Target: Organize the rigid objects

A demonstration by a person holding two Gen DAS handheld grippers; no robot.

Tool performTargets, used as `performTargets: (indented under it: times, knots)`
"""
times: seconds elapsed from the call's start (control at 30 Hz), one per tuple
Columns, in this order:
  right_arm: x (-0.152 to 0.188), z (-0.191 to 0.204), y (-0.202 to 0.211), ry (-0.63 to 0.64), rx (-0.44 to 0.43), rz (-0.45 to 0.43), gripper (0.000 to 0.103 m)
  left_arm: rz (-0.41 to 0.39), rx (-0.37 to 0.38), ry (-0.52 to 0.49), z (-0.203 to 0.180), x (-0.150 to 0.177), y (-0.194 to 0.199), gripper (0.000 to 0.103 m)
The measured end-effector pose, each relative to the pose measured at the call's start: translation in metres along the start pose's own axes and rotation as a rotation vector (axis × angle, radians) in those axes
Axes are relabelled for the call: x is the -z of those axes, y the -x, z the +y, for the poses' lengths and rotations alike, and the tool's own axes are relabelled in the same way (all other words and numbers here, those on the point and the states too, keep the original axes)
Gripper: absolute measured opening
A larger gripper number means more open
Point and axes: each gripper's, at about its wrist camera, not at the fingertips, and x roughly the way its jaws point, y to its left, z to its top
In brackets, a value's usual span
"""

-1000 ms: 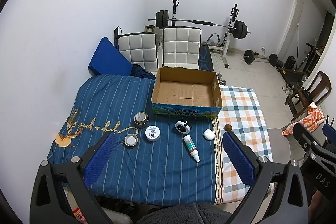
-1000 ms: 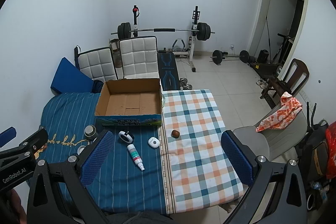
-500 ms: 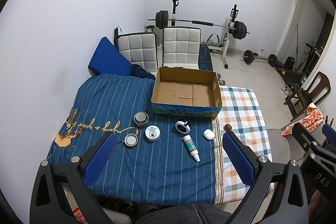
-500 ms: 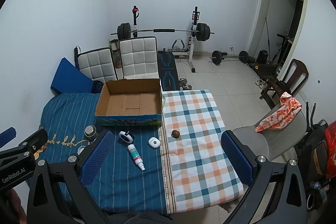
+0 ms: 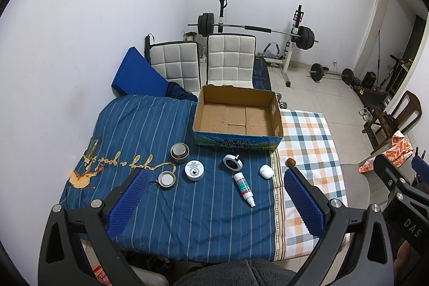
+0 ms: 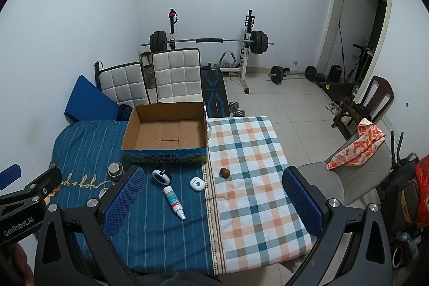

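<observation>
I judged the biggest risk to be the soft bedding: the striped blue cover (image 5: 187, 205) and the checked cover (image 6: 254, 178) beside it could give under a downward press, so a small piece might tilt or sink as my fingers closed. The cardboard box (image 5: 237, 122), the largest thing and the likely home for everything, sat open and empty at the far middle of the surface, its near wall printed in blue and green; it looked light enough to slide if I bumped it while dropping something in. The spray bottle (image 5: 244, 189), white with a green and red label, lay on its side before the box and could roll. The round pieces seemed apt to slip from a pinch: a steel cup (image 5: 179, 152), a white tin (image 5: 194, 170), a small metal lid (image 5: 166, 179), a white ring-shaped gadget (image 5: 233, 162), a white rounded case (image 5: 266, 171), and, smallest, a brown nut-like ball (image 6: 224, 173) on the checked side, which could easily roll off. My left tongs (image 5: 214, 203) and right tongs (image 6: 211, 201) both hung wide apart, holding nothing, well short of every object.
</observation>
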Motion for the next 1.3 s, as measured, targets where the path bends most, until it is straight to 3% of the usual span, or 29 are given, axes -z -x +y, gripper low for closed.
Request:
performTargets:
  times: [1.3]
  knots:
    - [-0.002, -0.006, -0.013, -0.013, 0.003, 0.001, 0.103, 0.012, 0.015, -0.021, -0.011, -0.004, -0.007, 0.103]
